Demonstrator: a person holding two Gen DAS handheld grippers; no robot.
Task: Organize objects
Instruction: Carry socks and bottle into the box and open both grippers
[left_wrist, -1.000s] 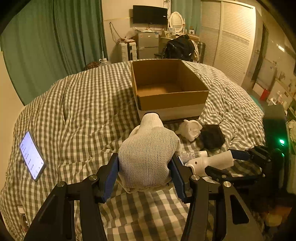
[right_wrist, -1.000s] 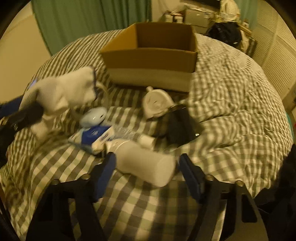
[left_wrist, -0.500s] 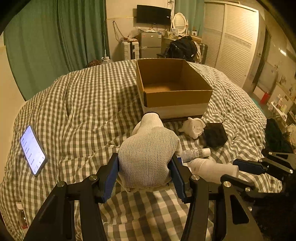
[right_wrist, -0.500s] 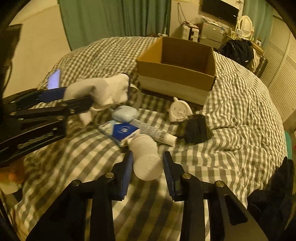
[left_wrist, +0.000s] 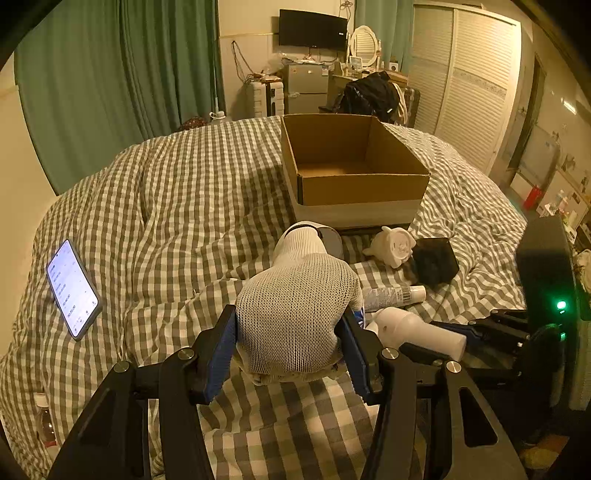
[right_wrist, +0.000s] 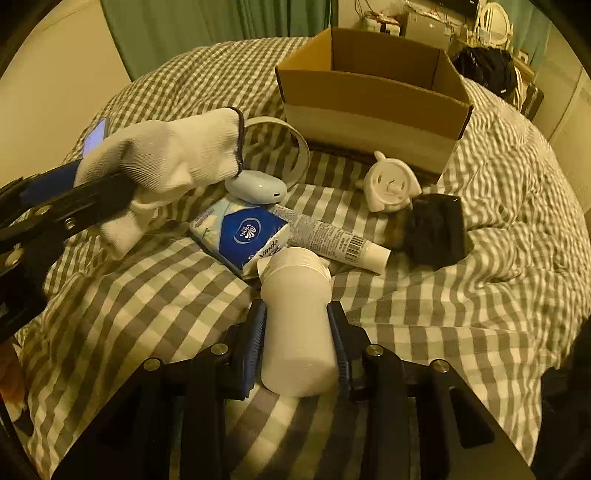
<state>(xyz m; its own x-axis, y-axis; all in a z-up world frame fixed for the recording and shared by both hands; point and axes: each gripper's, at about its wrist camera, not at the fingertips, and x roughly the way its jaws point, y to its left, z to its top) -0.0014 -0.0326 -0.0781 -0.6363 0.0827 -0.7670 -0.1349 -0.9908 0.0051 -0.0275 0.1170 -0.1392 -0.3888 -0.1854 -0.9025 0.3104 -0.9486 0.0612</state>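
Note:
My left gripper (left_wrist: 291, 343) is shut on a white knit glove (left_wrist: 295, 314), held above the checked bedcover; the glove also shows in the right wrist view (right_wrist: 166, 158). My right gripper (right_wrist: 297, 325) is shut on a white plastic bottle (right_wrist: 295, 325), which lies low over the bed; it also shows in the left wrist view (left_wrist: 417, 328). An open, empty cardboard box (left_wrist: 354, 166) stands on the bed beyond both grippers (right_wrist: 369, 96).
On the bed lie a blue tissue pack (right_wrist: 245, 230), a white tube (right_wrist: 332, 240), a white earbud case (right_wrist: 256, 186), a white pig figure (right_wrist: 389, 184), a black object (right_wrist: 434, 230) and a white strap (right_wrist: 295, 144). A lit phone (left_wrist: 72, 288) lies at the left.
My right gripper closed on the white bottle and has come nearer to it. My left gripper keeps hold of the glove, almost in the same place.

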